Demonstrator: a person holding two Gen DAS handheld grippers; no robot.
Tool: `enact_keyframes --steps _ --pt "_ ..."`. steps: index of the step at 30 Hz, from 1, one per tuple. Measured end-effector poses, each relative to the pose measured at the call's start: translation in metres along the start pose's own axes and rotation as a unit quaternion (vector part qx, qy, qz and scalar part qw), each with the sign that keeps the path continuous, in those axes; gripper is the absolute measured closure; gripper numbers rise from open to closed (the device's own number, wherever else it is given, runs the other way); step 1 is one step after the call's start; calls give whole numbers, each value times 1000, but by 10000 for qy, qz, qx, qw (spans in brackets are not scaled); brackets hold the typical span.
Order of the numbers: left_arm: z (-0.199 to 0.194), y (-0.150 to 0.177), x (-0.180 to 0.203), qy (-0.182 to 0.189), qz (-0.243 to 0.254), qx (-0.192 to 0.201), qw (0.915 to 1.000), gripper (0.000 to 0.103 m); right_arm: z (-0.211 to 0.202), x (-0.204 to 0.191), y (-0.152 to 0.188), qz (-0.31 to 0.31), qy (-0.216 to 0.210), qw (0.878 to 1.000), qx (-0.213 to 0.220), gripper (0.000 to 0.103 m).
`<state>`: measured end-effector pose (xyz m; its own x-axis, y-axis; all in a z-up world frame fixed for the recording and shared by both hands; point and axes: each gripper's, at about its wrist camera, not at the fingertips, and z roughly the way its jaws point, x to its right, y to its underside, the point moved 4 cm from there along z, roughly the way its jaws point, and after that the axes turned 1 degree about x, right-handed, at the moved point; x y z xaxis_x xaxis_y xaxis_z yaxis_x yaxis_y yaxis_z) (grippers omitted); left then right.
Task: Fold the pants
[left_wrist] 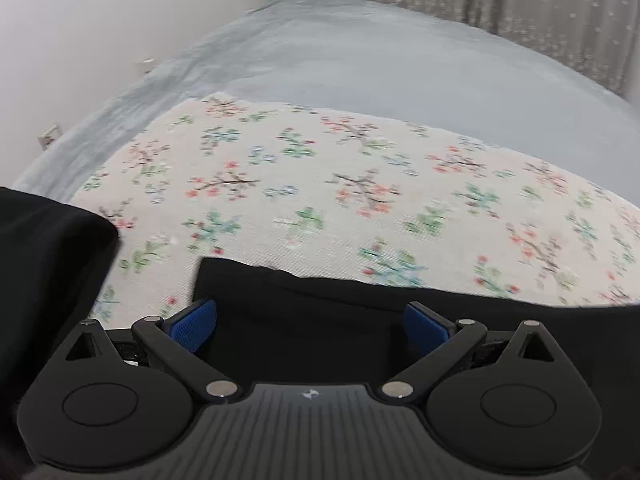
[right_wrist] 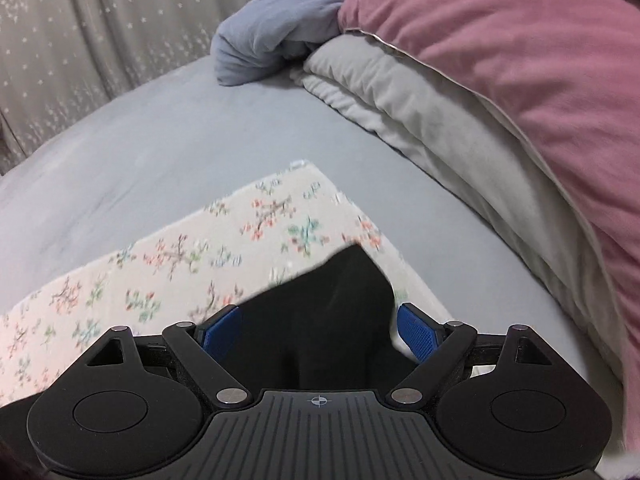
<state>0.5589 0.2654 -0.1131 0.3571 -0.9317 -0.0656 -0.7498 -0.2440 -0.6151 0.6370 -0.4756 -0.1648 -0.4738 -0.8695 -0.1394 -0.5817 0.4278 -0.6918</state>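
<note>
A: Left gripper — what sat where?

B: Pants lay between its spread fingers, on the mat. Mat ran ahead of it and to both sides. More of that garment sat off to its left. Mat lay on the bed sheet, which went on beyond; curtain behind that, wall to the left.

A: Right gripper?

B: A corner of the pants lay between its fingers, mat ahead and left, mat's corner straight ahead. Folded duvet to the right on the sheet, bunched cloth far ahead, curtain behind on the left.
</note>
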Motion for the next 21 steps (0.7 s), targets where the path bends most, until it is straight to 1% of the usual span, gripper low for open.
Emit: enact_keyframes --steps 1,4,6,8,9,10,11,13,14,15,16,18,19,21 --pt "1 -1 -5 -53 -78 -14 10000 12 5 1 -3 -73 33 9999 63 16" --pt "3 -5 -18 -43 -127 -76 9999 12 24 5 -9 -144 35 9999 18 17" --pt "4 -5 -29 -70 -216 -104 9997 12 34 8 -9 -194 -115 9997 -6 19" --pt "7 -3 -44 -10 -499 -177 9986 12 46 13 -5 -195 -137 9997 -111 31" --pt "6 0 -48 49 -643 -230 9977 12 51 15 -3 -199 -168 9996 -143 47" --pt "6 1 -53 111 -755 -256 9968 12 55 16 -2 -195 -179 9996 -126 57" --pt "6 2 -56 180 -822 -255 9961 12 56 17 0 -229 -187 9995 -52 61" --pt "4 4 -58 340 -888 -165 9953 12 54 15 3 -384 -236 9990 34 76" --pt "4 5 -57 469 -914 -150 9946 12 52 13 3 -441 -267 9987 55 79" --pt "5 6 -55 610 -915 -173 9938 12 52 12 3 -478 -313 9983 58 86" --pt "6 8 -52 664 -894 -194 9936 12 50 9 3 -533 -347 9980 61 91" --pt "9 10 -48 629 -769 -174 9949 12 49 6 2 -618 -344 9975 84 92" --pt "12 10 -48 578 -748 -156 9954 16 49 4 1 -662 -333 9972 86 93" --pt "17 9 -46 527 -811 -9 9953 33 50 2 2 -692 -335 9970 96 95"
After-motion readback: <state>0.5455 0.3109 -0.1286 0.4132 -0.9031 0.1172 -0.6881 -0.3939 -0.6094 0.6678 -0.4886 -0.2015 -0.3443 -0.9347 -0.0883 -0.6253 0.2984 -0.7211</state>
